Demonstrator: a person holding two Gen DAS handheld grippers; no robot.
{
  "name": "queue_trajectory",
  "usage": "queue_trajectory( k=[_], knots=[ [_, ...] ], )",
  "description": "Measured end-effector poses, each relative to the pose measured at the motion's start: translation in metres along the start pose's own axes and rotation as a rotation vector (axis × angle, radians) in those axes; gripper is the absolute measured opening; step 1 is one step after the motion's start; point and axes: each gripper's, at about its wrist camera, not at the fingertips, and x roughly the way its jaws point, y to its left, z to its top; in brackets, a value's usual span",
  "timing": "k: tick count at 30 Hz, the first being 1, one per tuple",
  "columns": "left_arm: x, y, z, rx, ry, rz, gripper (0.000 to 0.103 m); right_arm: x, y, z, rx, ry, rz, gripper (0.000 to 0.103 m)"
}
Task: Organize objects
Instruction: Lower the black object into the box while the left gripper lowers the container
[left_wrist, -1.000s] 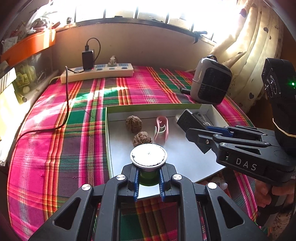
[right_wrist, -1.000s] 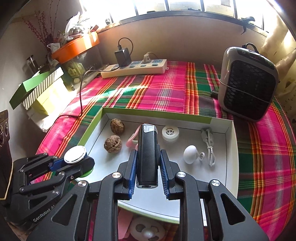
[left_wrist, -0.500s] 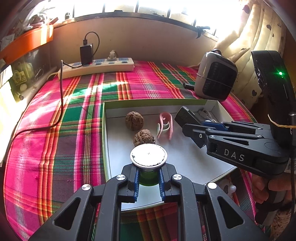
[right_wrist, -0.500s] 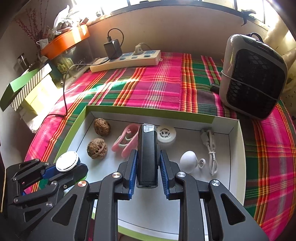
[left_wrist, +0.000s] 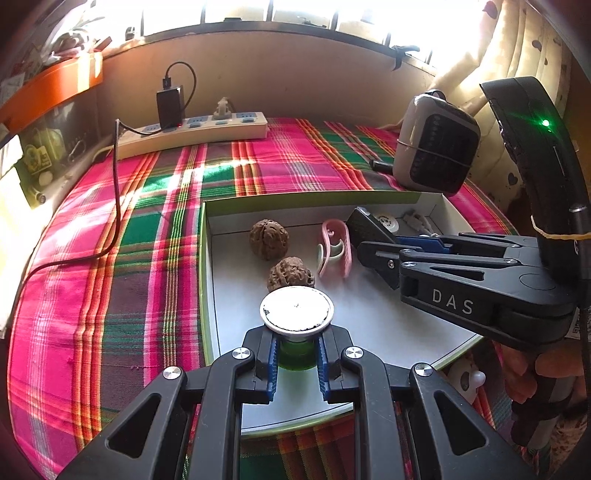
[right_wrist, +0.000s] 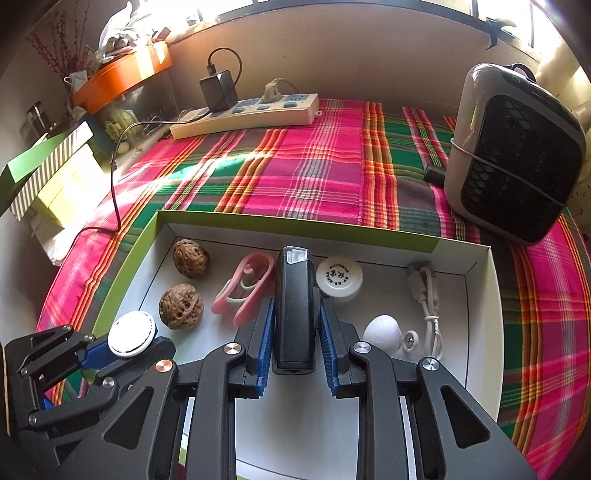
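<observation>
Left wrist view showed my left tongs squeezed on a small green bottle with a round silver cap, just above the white tray. My right tongs gripped a black stick-shaped gadget by its sides, over the tray middle. Both things looked hard and light. I guessed the smooth bottle could slip, so holding below the cap seemed best. Two walnuts and a pink clip lay close by.
</observation>
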Motion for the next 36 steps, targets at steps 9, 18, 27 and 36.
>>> queue_trajectory(
  k=[9,18,27,36],
  knots=[
    [0.0009,-0.0005,0.0000,0.004,-0.004,0.003,0.015,0.0010,0.0025,0.0011,-0.012,-0.012,-0.008,0.025],
    [0.0011,0.0001,-0.0001,0.010,-0.002,0.008,0.016,0.0031,0.0006,-0.0002,0.014,-0.009,0.016,0.025],
    [0.0013,-0.0001,-0.0004,0.009,-0.003,0.003,0.018,-0.0006,0.0028,0.0001,0.008,-0.026,0.011,0.025],
    [-0.0001,-0.0015,-0.0013,0.017,-0.003,0.001,0.024,-0.0038,0.0036,-0.0020,0.009,-0.039,0.012,0.025]
  ],
)
